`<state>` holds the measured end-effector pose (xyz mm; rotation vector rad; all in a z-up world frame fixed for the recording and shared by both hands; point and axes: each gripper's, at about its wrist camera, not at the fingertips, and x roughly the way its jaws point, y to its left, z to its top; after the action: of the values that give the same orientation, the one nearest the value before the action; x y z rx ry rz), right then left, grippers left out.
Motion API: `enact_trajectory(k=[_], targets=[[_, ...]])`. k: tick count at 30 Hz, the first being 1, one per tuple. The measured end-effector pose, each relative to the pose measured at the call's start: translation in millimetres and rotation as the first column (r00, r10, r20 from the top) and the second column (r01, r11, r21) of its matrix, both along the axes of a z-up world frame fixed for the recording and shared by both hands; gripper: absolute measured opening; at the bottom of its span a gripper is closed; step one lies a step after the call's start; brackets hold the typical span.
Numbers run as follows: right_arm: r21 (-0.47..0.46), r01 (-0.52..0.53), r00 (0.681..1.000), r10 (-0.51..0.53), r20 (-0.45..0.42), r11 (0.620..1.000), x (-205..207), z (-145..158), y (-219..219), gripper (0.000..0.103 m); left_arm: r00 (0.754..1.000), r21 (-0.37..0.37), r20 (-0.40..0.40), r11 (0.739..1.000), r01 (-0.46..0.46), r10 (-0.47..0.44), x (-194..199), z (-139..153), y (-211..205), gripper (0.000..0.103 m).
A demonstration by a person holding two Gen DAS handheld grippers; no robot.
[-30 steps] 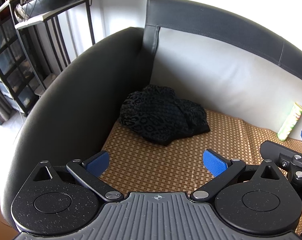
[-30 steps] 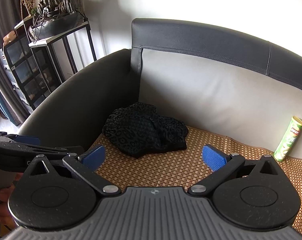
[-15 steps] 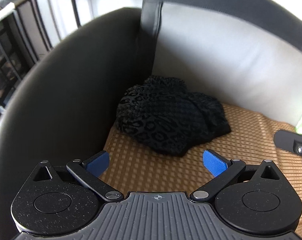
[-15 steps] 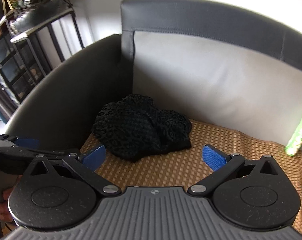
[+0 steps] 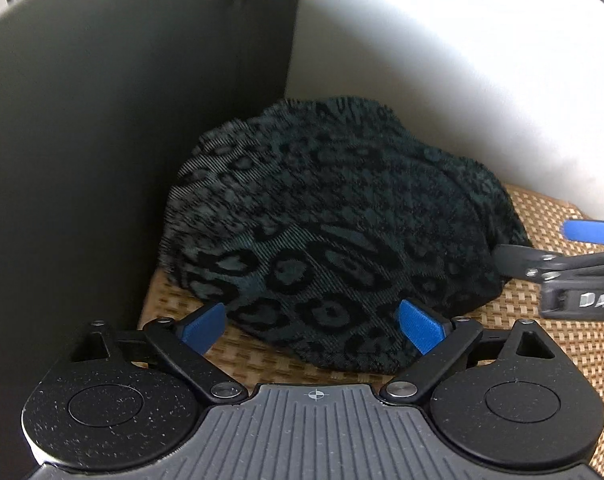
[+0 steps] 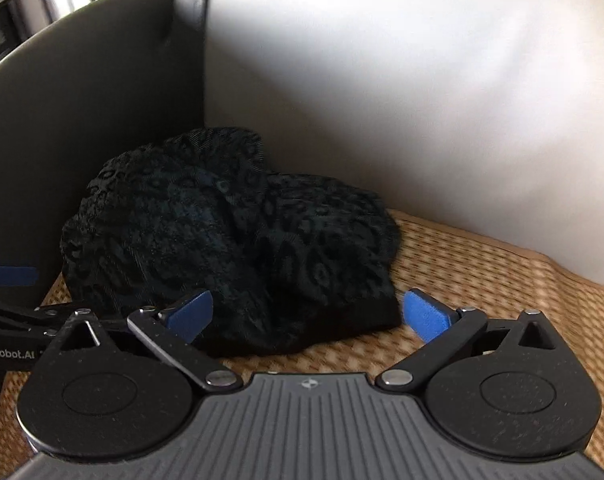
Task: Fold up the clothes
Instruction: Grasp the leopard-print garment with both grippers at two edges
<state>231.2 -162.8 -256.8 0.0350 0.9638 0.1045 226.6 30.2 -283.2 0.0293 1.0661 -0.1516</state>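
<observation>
A dark crumpled garment with a leopard pattern (image 5: 333,232) lies in the sofa corner on a woven mat (image 5: 561,340). My left gripper (image 5: 311,326) hangs low over its near edge. Its jaws are closing, the cloth lies between the blue pads, and neither pad presses on it. In the right wrist view the same garment (image 6: 230,240) sits just ahead of my right gripper (image 6: 307,314), which is open around the front hem without touching it. One finger of the right gripper (image 5: 517,258) reaches in beside the garment's right side.
The dark leather armrest (image 5: 82,160) curves close along the left of the garment. The pale back cushion (image 6: 421,100) rises right behind it. The woven mat (image 6: 493,280) stretches away to the right.
Both grippers have come down and forward toward the garment, which now fills much more of each view. The shelf, the plant and the green can have dropped out of view.
</observation>
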Motion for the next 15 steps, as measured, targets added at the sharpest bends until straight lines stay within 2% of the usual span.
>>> enact_trajectory(k=[2,3,4,5,7,8,9,12,15], targets=[[-0.007,-0.047,0.999,0.047,-0.005,0.999,10,-10,8,0.094,1.0,-0.018,-0.027,1.0,0.002,-0.003,3,-11,-1,0.091],[-0.013,-0.07,0.998,0.069,-0.011,0.997,14,-16,12,0.09,0.999,-0.034,-0.043,0.999,0.0,-0.001,4,-15,0,0.082],[-0.02,-0.089,0.996,0.089,-0.017,0.996,16,-21,15,0.086,0.998,-0.051,-0.058,0.999,-0.003,0.0,5,-20,1,0.067],[-0.023,-0.104,0.994,0.104,-0.025,0.994,19,-25,19,0.078,0.998,-0.071,-0.07,0.997,-0.004,-0.001,6,-24,3,0.058],[0.006,-0.126,0.989,0.126,-0.071,0.992,23,-33,22,0.054,0.997,-0.094,-0.08,0.995,-0.016,0.009,7,-27,8,0.027],[0.037,-0.131,0.985,0.135,-0.104,0.991,25,-36,23,0.023,0.997,-0.105,-0.079,0.994,-0.026,0.017,7,-27,11,0.022],[0.064,-0.135,0.982,0.142,-0.125,0.989,25,-38,24,0.005,0.996,-0.127,-0.081,0.991,-0.043,0.033,6,-22,14,0.014],[0.09,-0.154,0.98,0.164,-0.114,0.984,17,-28,29,0.003,0.997,-0.161,-0.053,0.985,-0.061,0.053,-5,-5,22,0.009],[0.13,-0.168,0.982,0.178,-0.063,0.977,-4,3,24,0.002,0.999,-0.175,-0.01,0.983,-0.05,0.049,-29,24,26,0.008]])
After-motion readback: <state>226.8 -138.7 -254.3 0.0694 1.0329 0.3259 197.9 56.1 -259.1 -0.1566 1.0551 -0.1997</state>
